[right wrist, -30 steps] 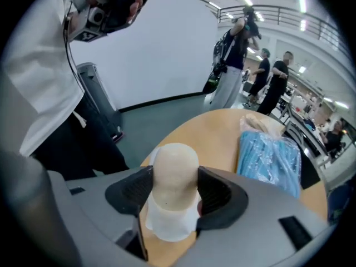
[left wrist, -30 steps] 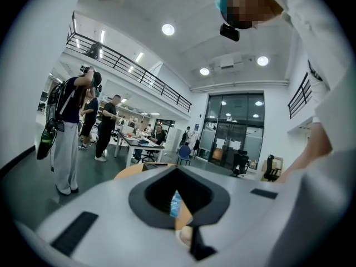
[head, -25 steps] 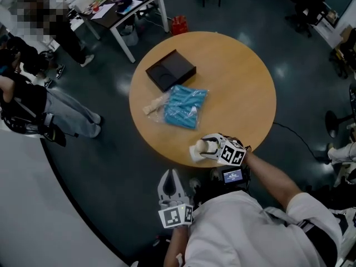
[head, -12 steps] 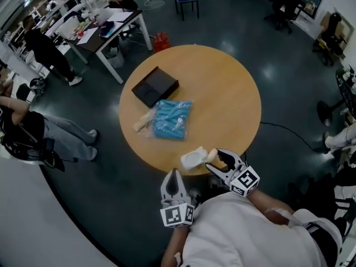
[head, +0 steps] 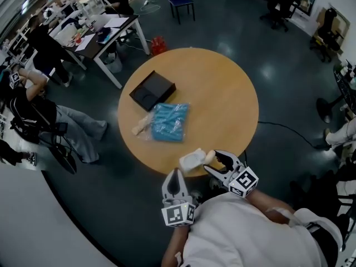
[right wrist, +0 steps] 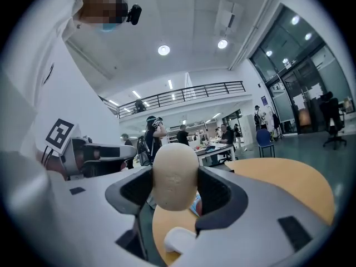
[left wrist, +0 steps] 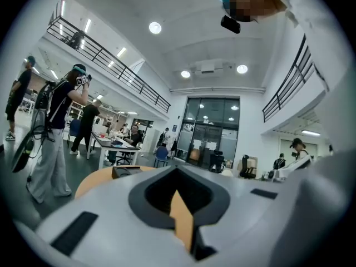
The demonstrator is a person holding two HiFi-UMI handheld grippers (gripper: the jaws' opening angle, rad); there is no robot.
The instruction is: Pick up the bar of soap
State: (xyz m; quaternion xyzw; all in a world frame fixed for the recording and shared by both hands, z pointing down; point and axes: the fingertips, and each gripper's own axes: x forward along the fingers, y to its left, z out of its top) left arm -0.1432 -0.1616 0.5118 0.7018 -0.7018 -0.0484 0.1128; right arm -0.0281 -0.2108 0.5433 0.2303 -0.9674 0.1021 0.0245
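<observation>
The beige oval bar of soap [right wrist: 175, 176] is pinched between the jaws of my right gripper [right wrist: 177, 196], raised above the table. In the head view the soap [head: 210, 156] hangs at the near edge of the round wooden table [head: 222, 104], just right of a white soap dish [head: 192, 160], with my right gripper [head: 212, 161] shut on it. The dish [right wrist: 181, 239] shows below the soap in the right gripper view. My left gripper [head: 174, 174] is shut and holds nothing, off the table close to my body.
A black box [head: 152, 90], a blue packet [head: 169, 122] and a clear bag [head: 142, 127] lie on the table's left half. Desks, chairs and seated people [head: 33, 102] stand around on the dark floor to the left and far side.
The right gripper has lifted the soap off the white dish and carried it slightly right, toward my body. The left gripper stayed in place, shut.
</observation>
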